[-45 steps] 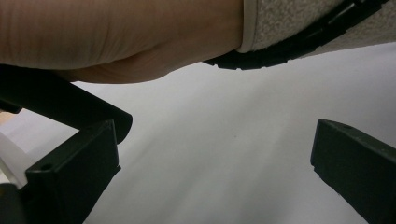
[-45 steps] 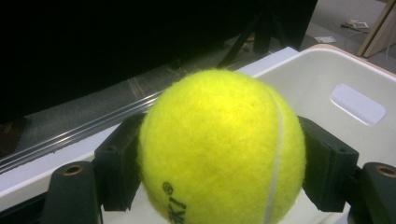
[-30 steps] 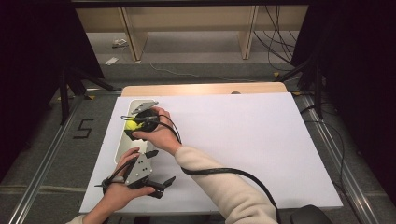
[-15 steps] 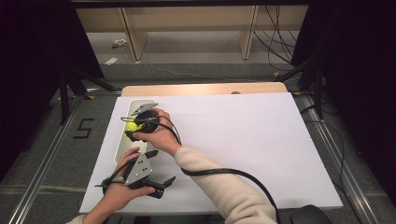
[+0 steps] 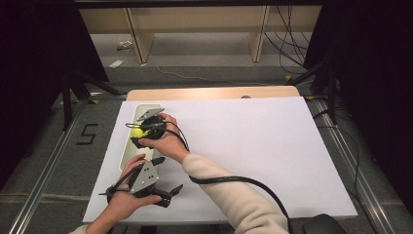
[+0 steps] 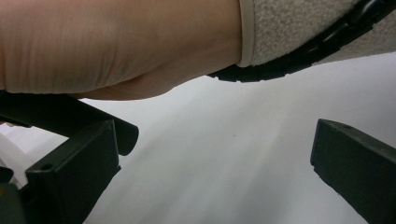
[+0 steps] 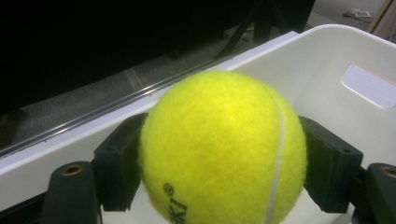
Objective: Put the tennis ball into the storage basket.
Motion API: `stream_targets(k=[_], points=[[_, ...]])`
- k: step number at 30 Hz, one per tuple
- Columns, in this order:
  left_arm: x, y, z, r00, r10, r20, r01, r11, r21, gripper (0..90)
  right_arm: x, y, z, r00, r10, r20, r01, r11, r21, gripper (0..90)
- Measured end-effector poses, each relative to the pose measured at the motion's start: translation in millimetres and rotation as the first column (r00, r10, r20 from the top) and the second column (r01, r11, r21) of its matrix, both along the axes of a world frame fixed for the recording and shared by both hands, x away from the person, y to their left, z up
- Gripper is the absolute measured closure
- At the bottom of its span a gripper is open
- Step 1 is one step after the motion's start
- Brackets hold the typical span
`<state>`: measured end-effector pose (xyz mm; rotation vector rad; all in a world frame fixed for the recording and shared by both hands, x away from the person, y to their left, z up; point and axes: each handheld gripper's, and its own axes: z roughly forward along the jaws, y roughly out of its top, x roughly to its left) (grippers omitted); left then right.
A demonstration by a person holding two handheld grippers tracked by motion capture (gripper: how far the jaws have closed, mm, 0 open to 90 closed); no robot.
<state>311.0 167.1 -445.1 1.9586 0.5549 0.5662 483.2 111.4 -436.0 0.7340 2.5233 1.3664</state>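
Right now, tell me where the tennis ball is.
The tennis ball sits between the right gripper jaws, which have just been opening, inside the white bin at the table's left edge in the high view.

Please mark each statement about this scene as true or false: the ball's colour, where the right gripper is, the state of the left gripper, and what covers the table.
1. The tennis ball is yellow. True.
2. The right gripper is over the white bin. True.
3. The left gripper is shut on a cup. False: its jaws stand apart with nothing between them.
4. The table has a red cover. False: its surface is white.
5. The ball sits between the jaws of the right gripper. True.
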Motion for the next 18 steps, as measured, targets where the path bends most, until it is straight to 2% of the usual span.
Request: stream_targets(k=[5,18], points=[[0.1,0.0,-0.1,1.0,0.0,0.0,0.0,1.0,0.0,0.5,0.3,0.1,3.8,0.9998,0.003,0.021,-0.003,1.0,0.002,18.1],[0.0,0.0,-0.2,1.0,-0.001,-0.002,0.001,1.0,0.002,0.5,0.7,-8.7,10.7,0.9996,-0.006,0.026,0.006,0.9997,0.024,17.0]])
